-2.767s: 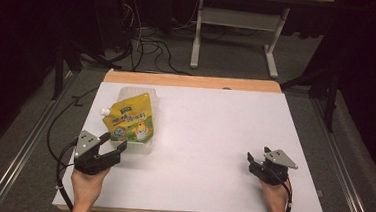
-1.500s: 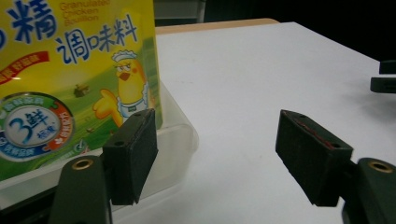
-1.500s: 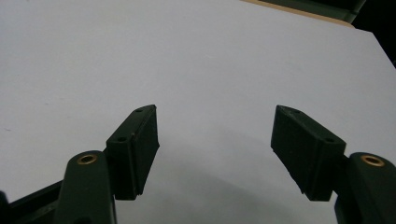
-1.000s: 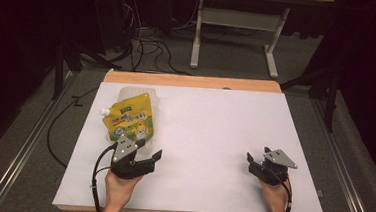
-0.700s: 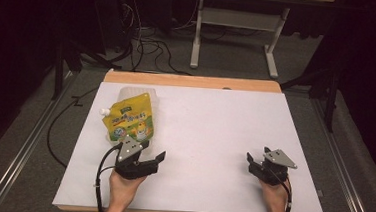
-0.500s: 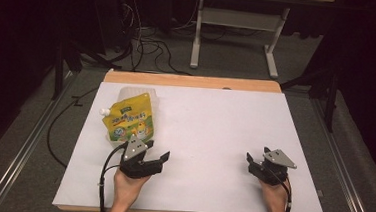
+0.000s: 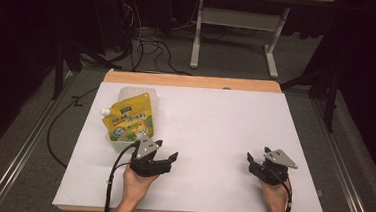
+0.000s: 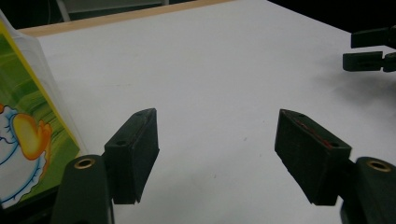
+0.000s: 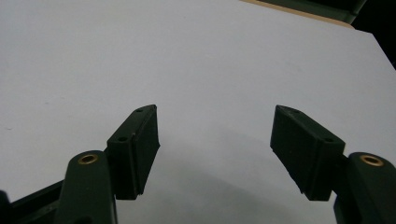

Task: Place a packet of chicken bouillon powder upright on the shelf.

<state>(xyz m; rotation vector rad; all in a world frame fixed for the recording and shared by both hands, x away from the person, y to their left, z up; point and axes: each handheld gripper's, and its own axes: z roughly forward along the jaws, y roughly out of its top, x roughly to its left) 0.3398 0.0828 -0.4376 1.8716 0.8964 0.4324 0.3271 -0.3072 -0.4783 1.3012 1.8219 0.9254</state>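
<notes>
Black left gripper (image 7: pixel 164 153): jaws wide apart, empty, just beside pouch (image 7: pixel 129 119).
Right gripper (image 7: pixel 258 158): spread, empty, over table (image 7: pixel 215 118).
Left gripper view: pouch edge, right gripper's jaw tips.

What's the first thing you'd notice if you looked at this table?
The bright yellow-green pouch with a cartoon picture and a white spout jumps out, lying on a clear container at the left of the white table. Next come two black grippers near the front edge, the left gripper just beside the pouch and the right gripper far from it, both open.
</notes>
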